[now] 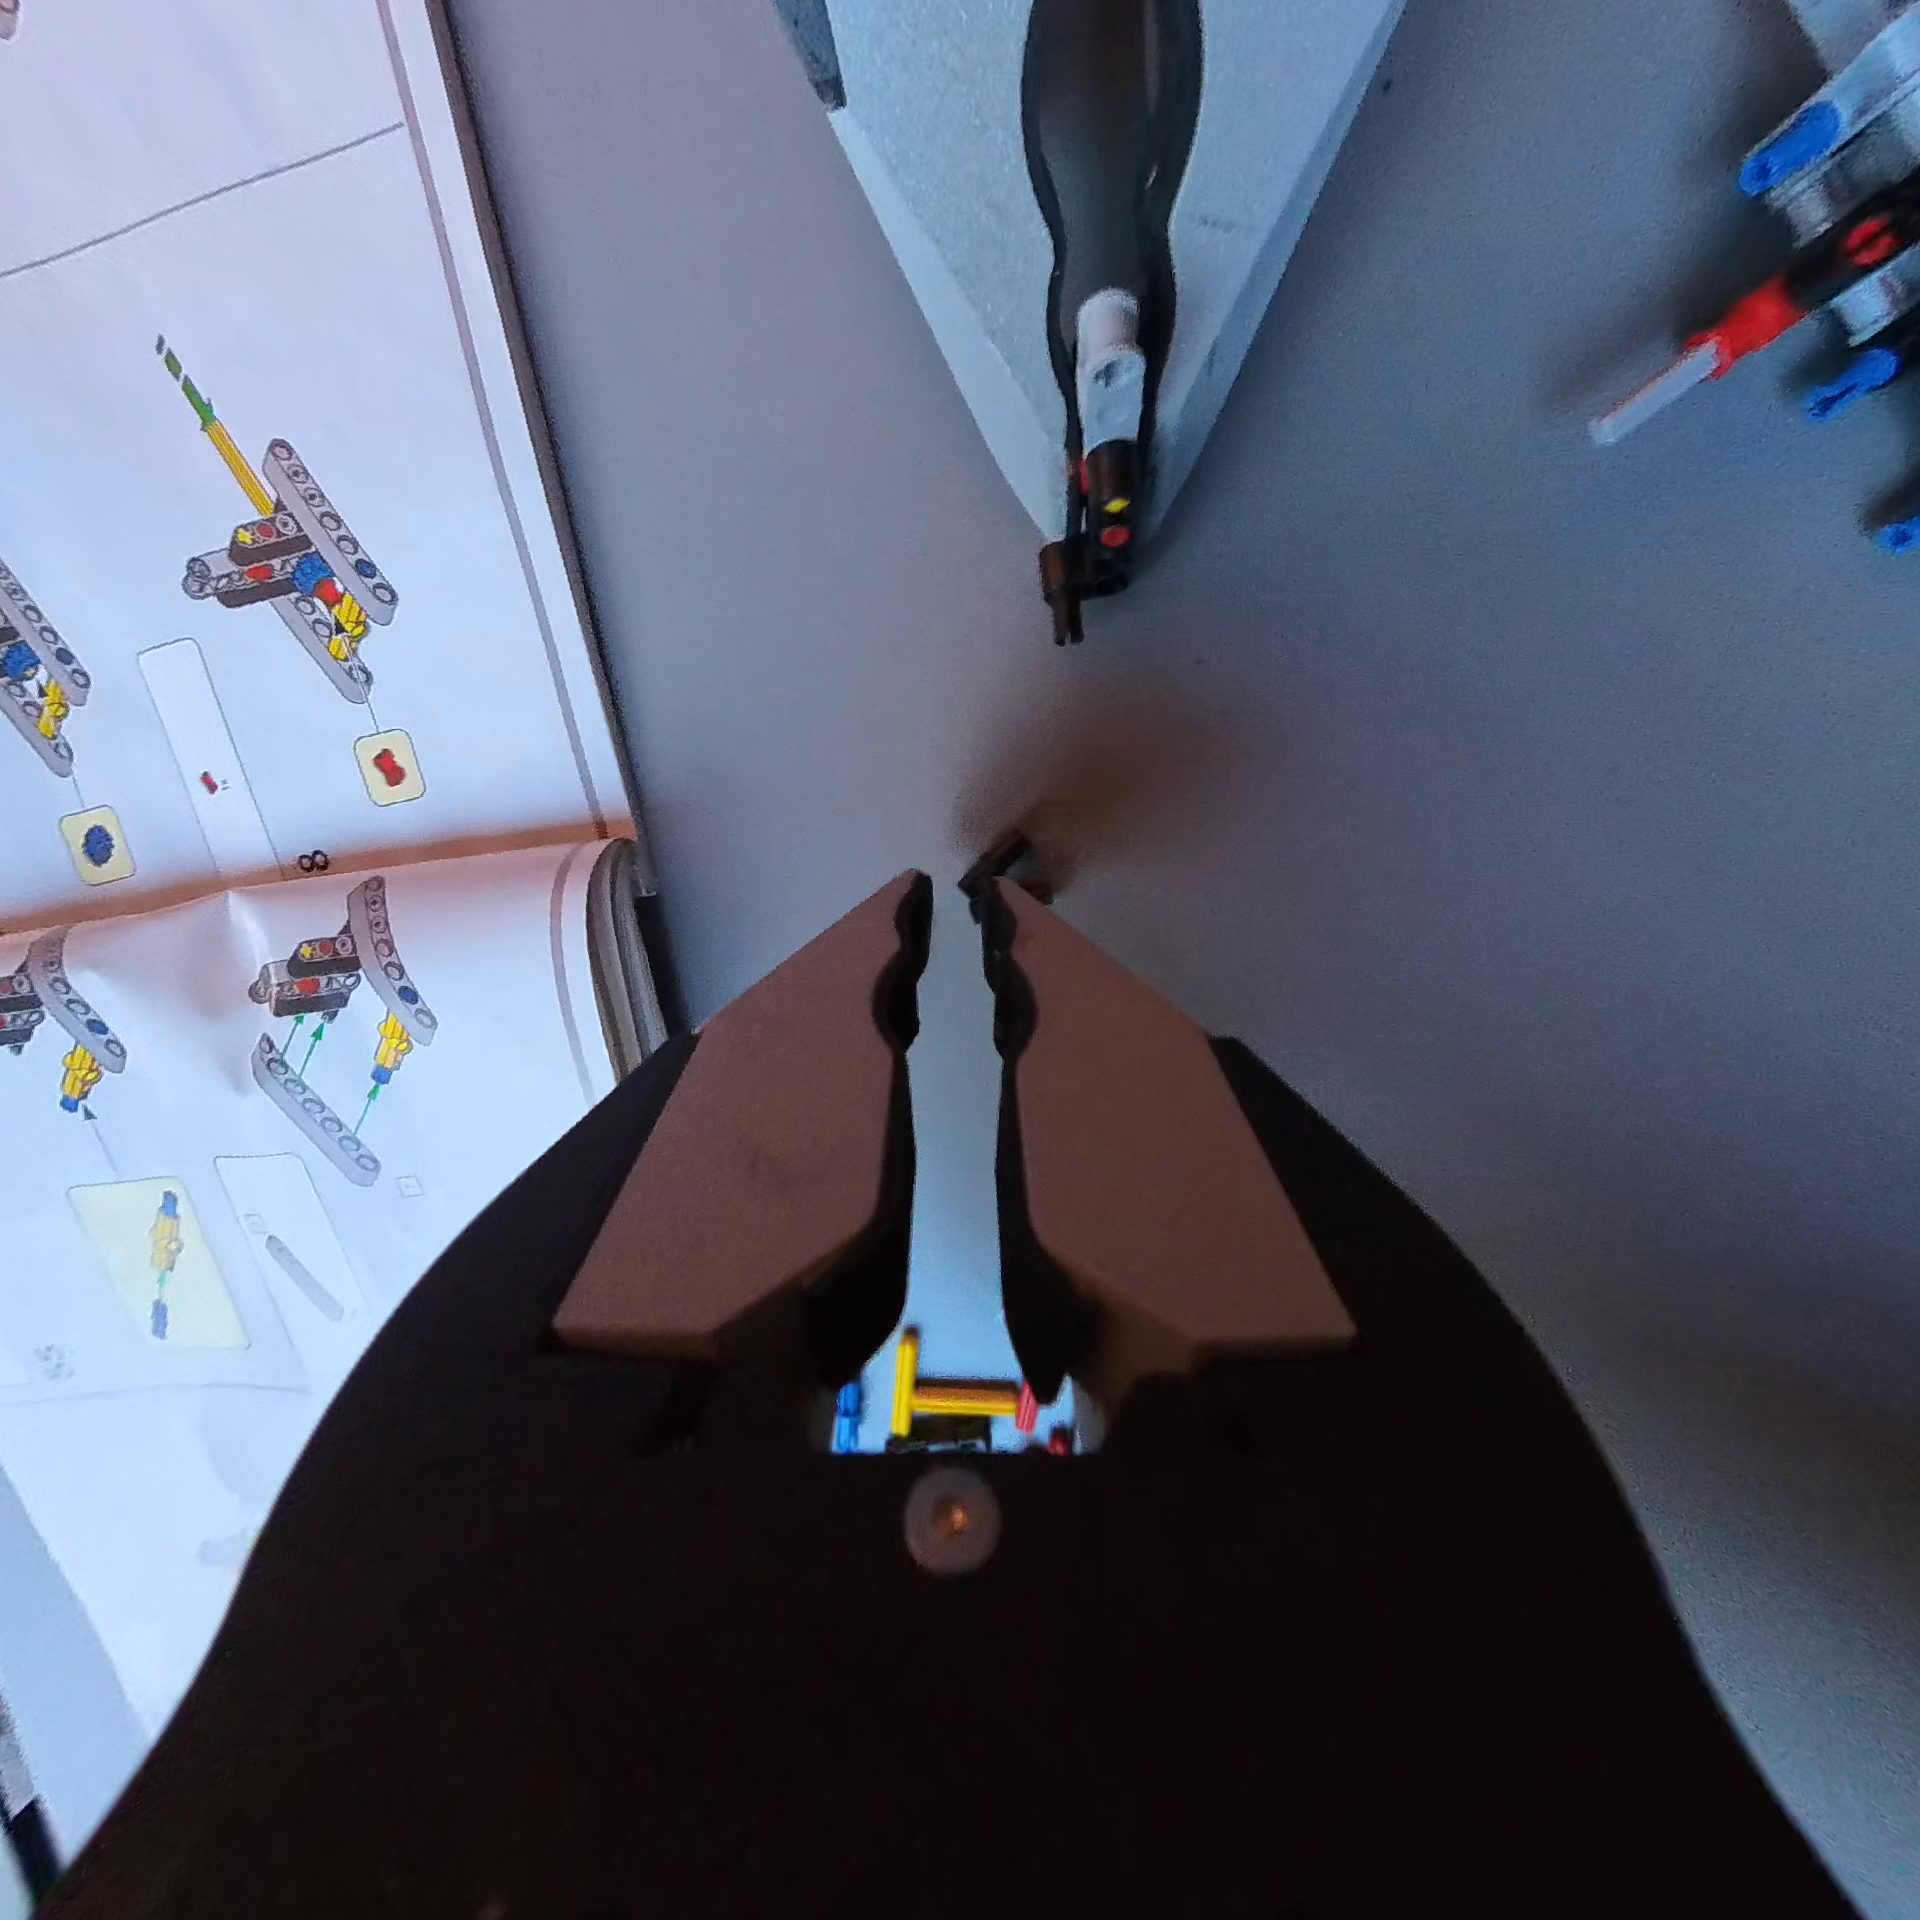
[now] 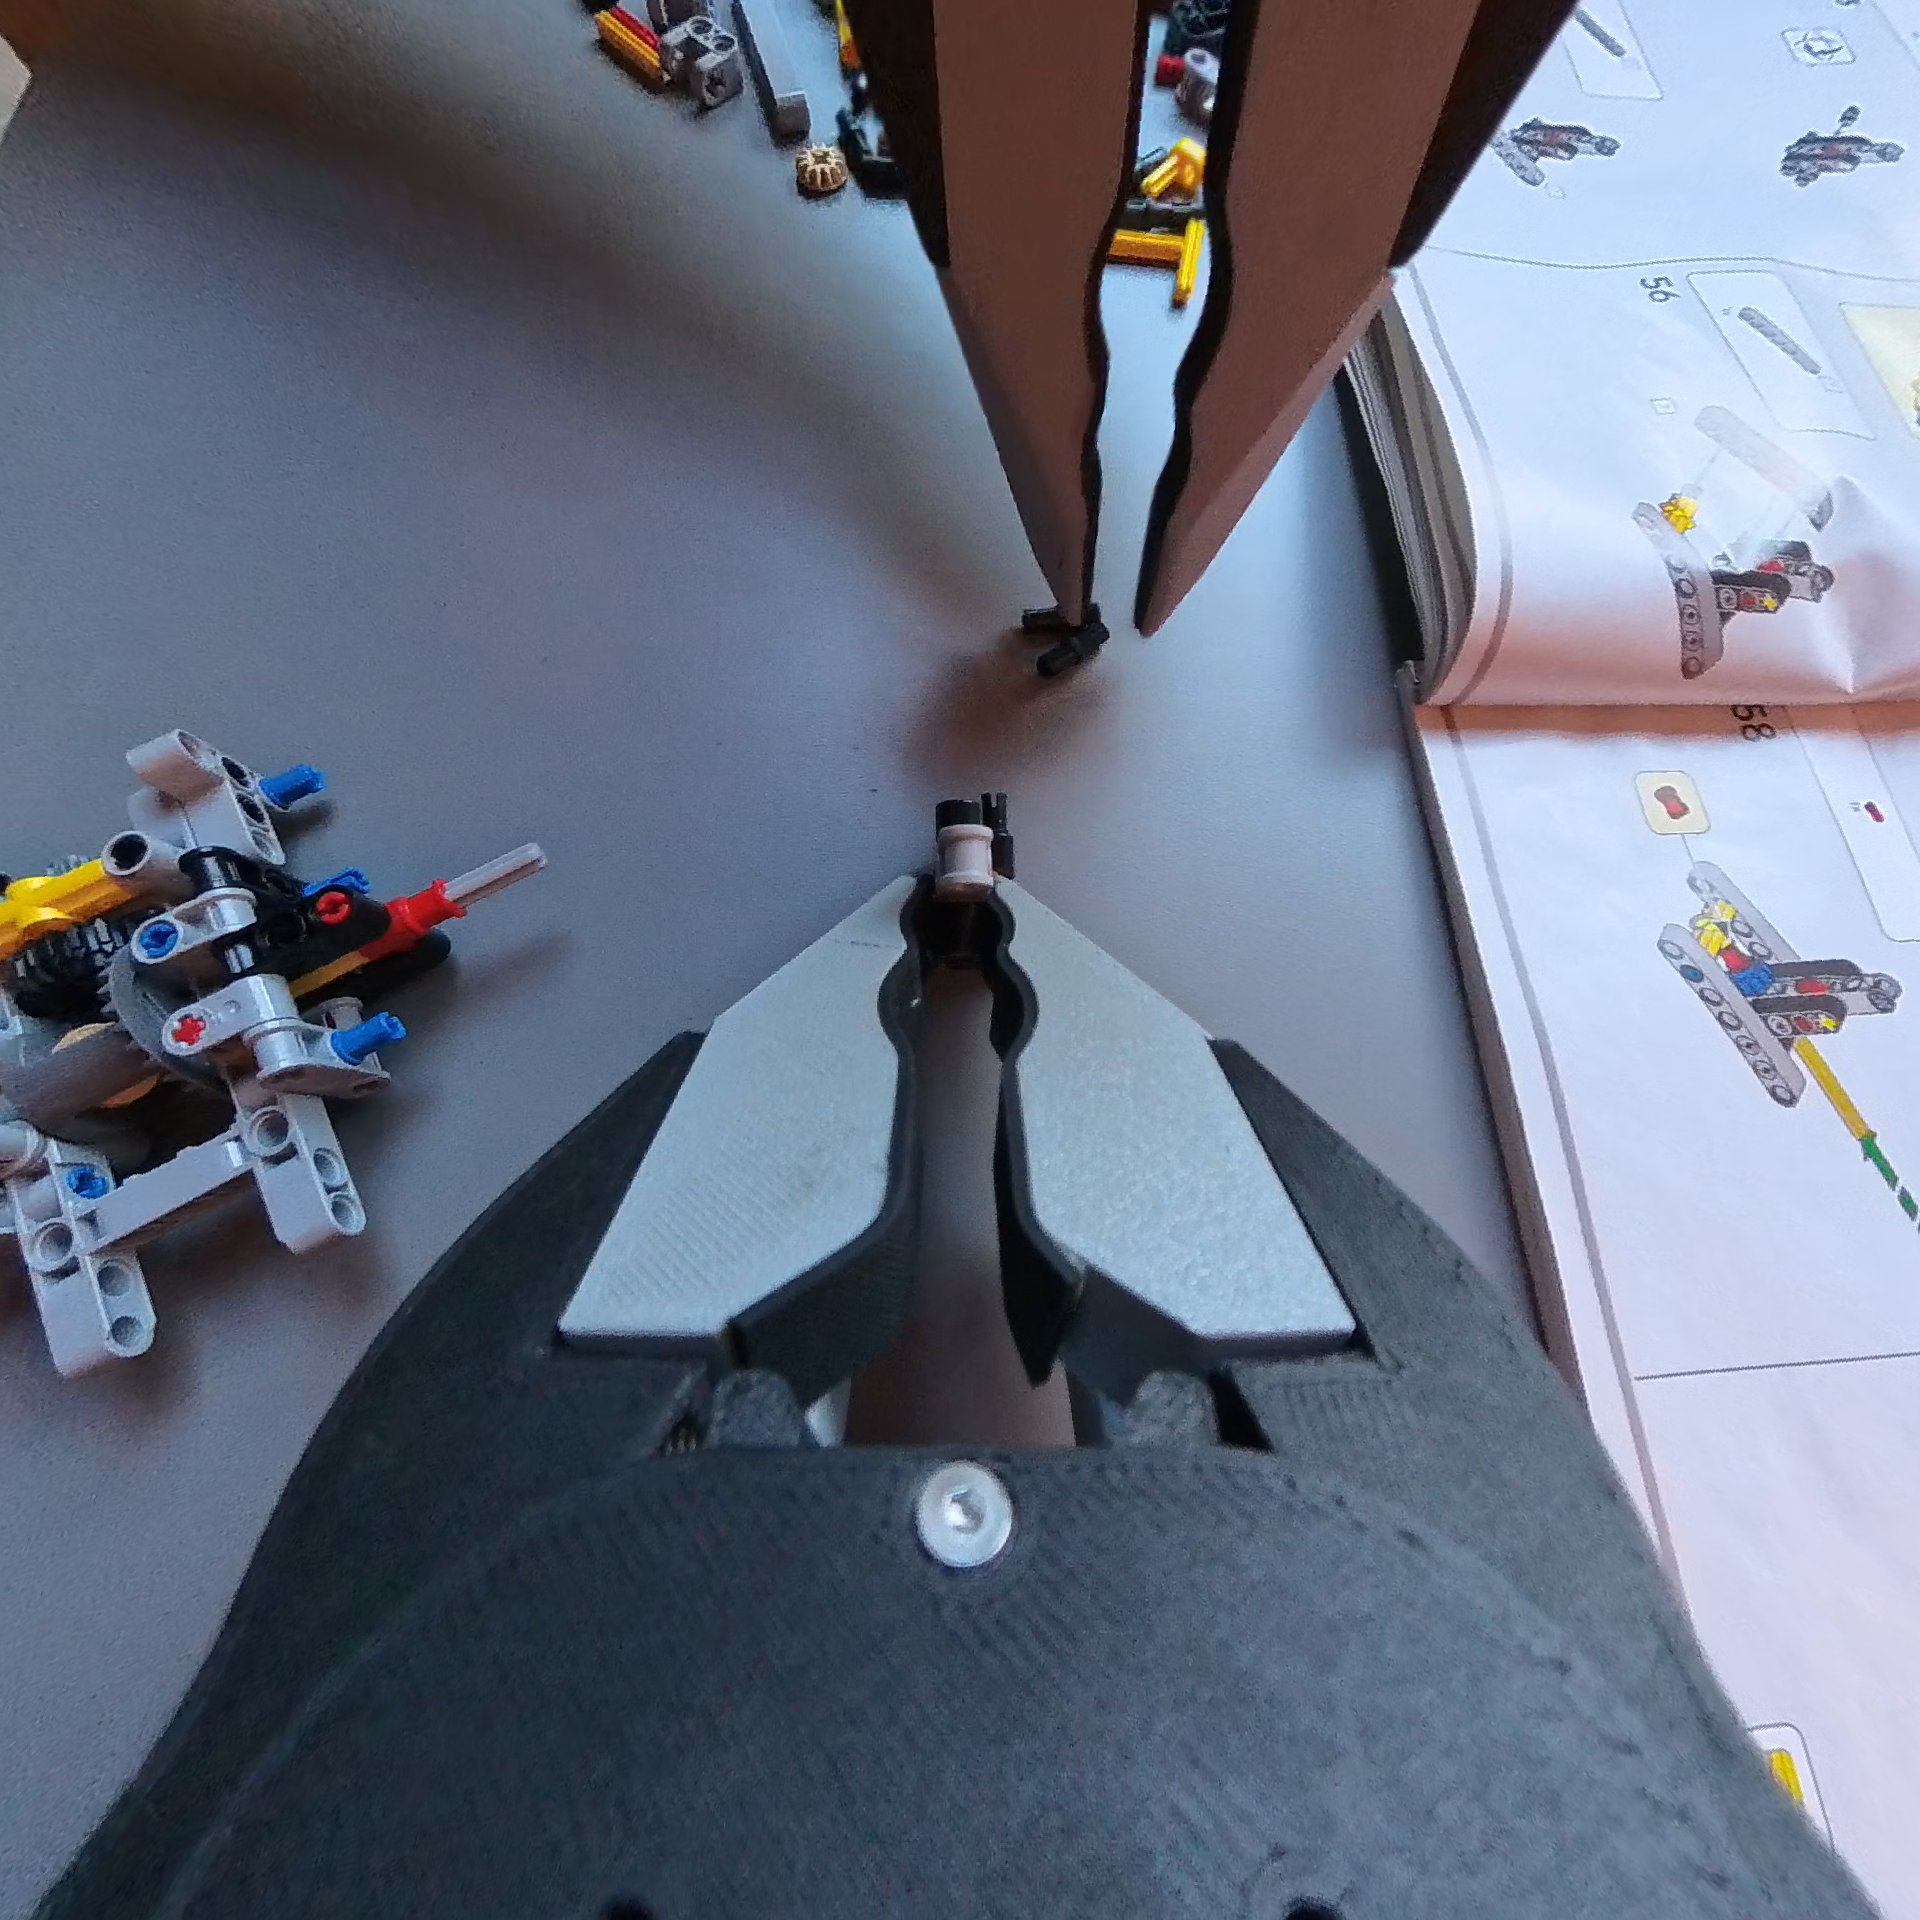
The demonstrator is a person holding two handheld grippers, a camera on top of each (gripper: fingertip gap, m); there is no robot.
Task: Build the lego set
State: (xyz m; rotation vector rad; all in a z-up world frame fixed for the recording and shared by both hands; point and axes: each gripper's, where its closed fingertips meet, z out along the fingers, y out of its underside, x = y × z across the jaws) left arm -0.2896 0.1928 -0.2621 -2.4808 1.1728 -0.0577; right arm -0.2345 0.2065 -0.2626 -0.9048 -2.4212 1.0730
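My left gripper (image 1: 956,894), with brown fingers, hangs tips-down just over the grey table (image 1: 1455,935). Its jaws stand slightly apart with bare table between them. A small black pin (image 1: 1000,860) lies on the table against the tip of one finger, outside the gap. The right wrist view shows the same: the left gripper (image 2: 1117,623) is open over the black pin (image 2: 1070,639). My right gripper (image 2: 961,894), with silver fingers, is shut on a small black piece (image 2: 961,930) carrying a beige bush (image 2: 964,857) and a black pin. The right gripper (image 1: 1101,488) also shows in the left wrist view.
An open instruction booklet (image 2: 1714,727) lies along one side of the table and shows in the left wrist view (image 1: 260,623) too. A partly built grey, black, blue and red model (image 2: 187,1018) lies beside the right gripper. Loose parts (image 2: 727,52) lie behind the left gripper. The tips of one gripper are about 6 centimetres away from the tips of the other.
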